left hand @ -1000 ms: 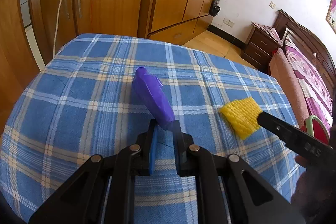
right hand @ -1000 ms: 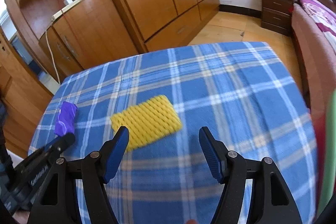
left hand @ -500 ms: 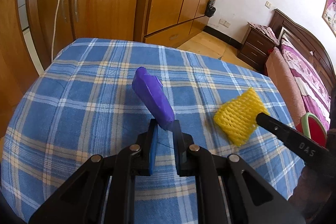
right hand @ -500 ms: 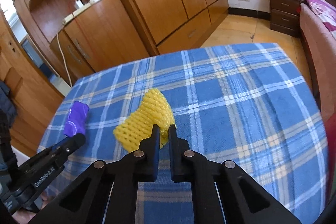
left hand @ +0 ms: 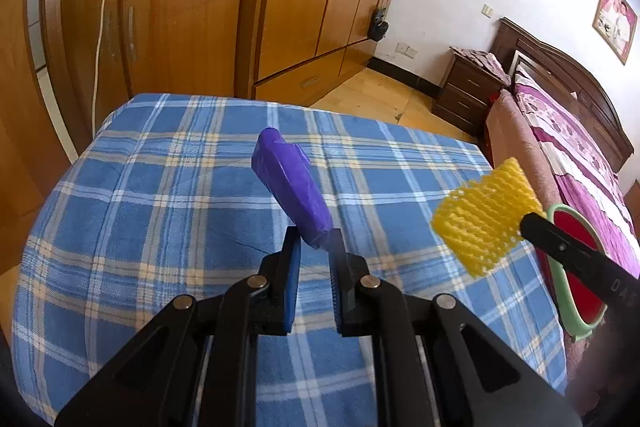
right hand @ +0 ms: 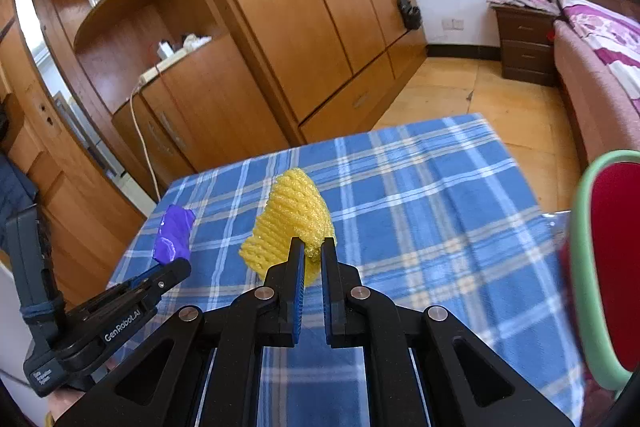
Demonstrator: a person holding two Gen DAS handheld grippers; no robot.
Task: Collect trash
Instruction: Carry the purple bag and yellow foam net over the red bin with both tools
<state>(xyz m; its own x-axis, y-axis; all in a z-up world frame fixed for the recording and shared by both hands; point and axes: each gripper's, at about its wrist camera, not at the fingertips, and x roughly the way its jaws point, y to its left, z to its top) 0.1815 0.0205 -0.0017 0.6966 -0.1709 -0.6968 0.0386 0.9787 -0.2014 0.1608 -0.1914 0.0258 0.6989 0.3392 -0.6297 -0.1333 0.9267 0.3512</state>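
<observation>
My left gripper is shut on the lower end of a purple wrapper, which sticks up above the blue plaid tablecloth. My right gripper is shut on a yellow foam net, lifted clear of the cloth. In the left wrist view the yellow foam net hangs at the right from the right gripper's black finger. The right wrist view shows the purple wrapper at the left in the left gripper.
A bin with a green rim and red inside stands just off the table's right side, also seen as the green-rimmed bin. Wooden wardrobes rise behind the table. A bed and nightstand lie to the right.
The right gripper went from open over the flat yellow net to shut on it and lifted it off the cloth. The left gripper rose a little, keeping the purple wrapper.
</observation>
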